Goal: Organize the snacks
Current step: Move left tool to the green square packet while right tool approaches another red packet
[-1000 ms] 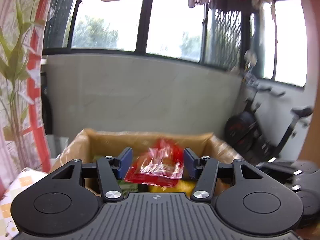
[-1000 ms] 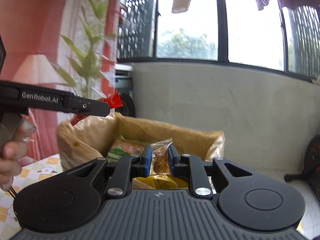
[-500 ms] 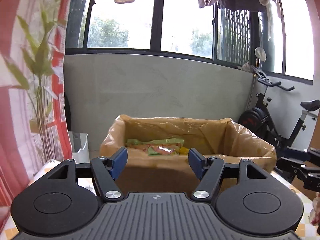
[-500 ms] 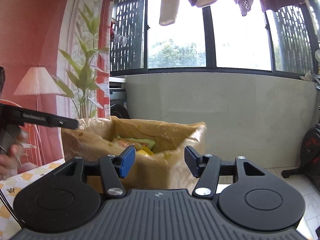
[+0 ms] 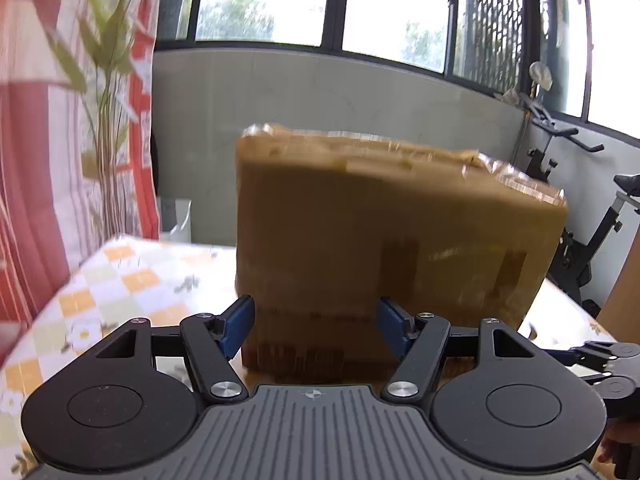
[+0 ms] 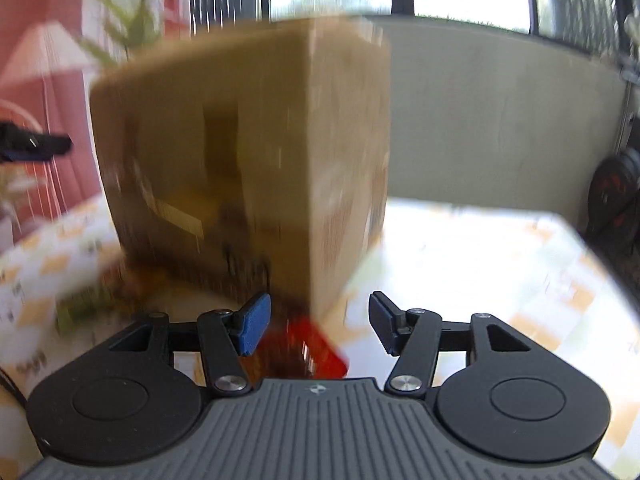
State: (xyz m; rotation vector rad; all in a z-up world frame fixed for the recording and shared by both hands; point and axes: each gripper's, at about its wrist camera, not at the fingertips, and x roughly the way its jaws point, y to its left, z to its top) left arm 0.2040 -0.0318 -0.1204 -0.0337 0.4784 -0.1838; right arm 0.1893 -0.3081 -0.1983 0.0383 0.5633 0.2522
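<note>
- Checkered worktop point(image 5: 132, 280) carries the cardboard box point(image 5: 384, 240), dead ahead at twelve o'clock.
- Left gripper point(image 5: 316, 330): jaws released, nothing held.
- Right gripper point(image 6: 318, 322): jaws spread over a blurred red snack packet point(image 6: 320, 352).

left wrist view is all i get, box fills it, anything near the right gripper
Observer: Yes. A red packet lies on the table between the open fingers of the right gripper, at the near corner of the cardboard box.
Operator: is it holding that packet
Observer: No. The fingers stand apart on either side of it; contact is too blurred to judge.
Operator: where's my left gripper from there
Observer: Only a dark tip shows at the far left edge, level with the box's upper half.
</note>
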